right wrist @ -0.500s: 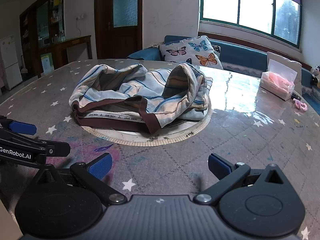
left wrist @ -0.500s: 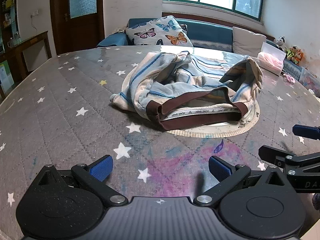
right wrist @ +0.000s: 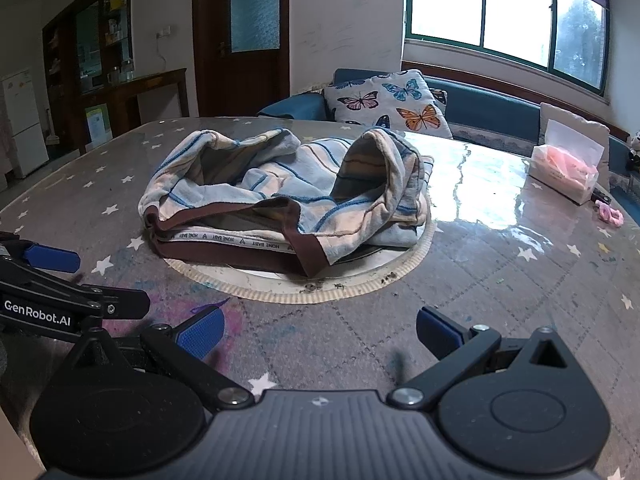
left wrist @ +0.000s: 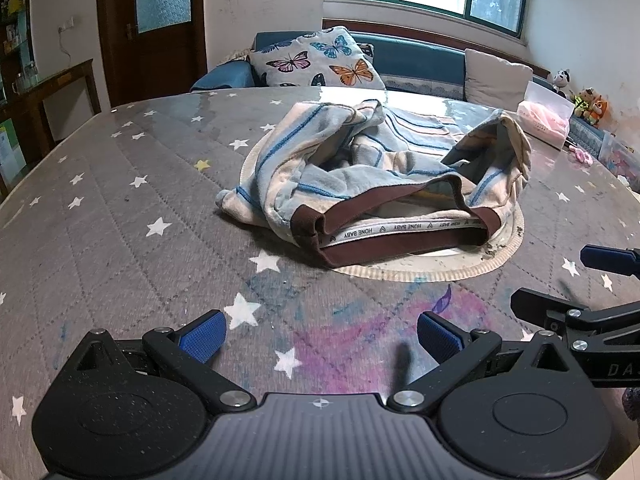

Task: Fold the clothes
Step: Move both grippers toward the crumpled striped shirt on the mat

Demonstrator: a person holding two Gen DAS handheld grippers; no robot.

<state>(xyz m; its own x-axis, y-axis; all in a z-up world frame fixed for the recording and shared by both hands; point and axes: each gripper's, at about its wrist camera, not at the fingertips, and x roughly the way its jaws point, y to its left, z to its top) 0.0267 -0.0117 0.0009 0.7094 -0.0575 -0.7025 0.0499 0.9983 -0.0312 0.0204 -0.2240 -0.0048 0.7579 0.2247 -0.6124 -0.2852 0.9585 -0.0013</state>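
Note:
A crumpled pair of pale blue and cream striped pants [left wrist: 372, 176] with a brown waistband lies in a heap on the round white centre disc of the table; it also shows in the right wrist view [right wrist: 280, 200]. The waistband gapes open towards me. My left gripper [left wrist: 320, 336] is open and empty, low over the table in front of the pants. My right gripper [right wrist: 316, 332] is open and empty, beside the left one and equally short of the pants. Each gripper shows at the edge of the other's view.
The table [left wrist: 100, 220] has a grey star-patterned cover under glass, with purple and blue stains near me. A tissue pack [right wrist: 566, 170] and a pink hair tie [right wrist: 610, 214] lie at the far right. A sofa with a butterfly cushion [left wrist: 320, 60] stands behind.
Both grippers have moved slightly forward towards the pants. The pants have not moved.

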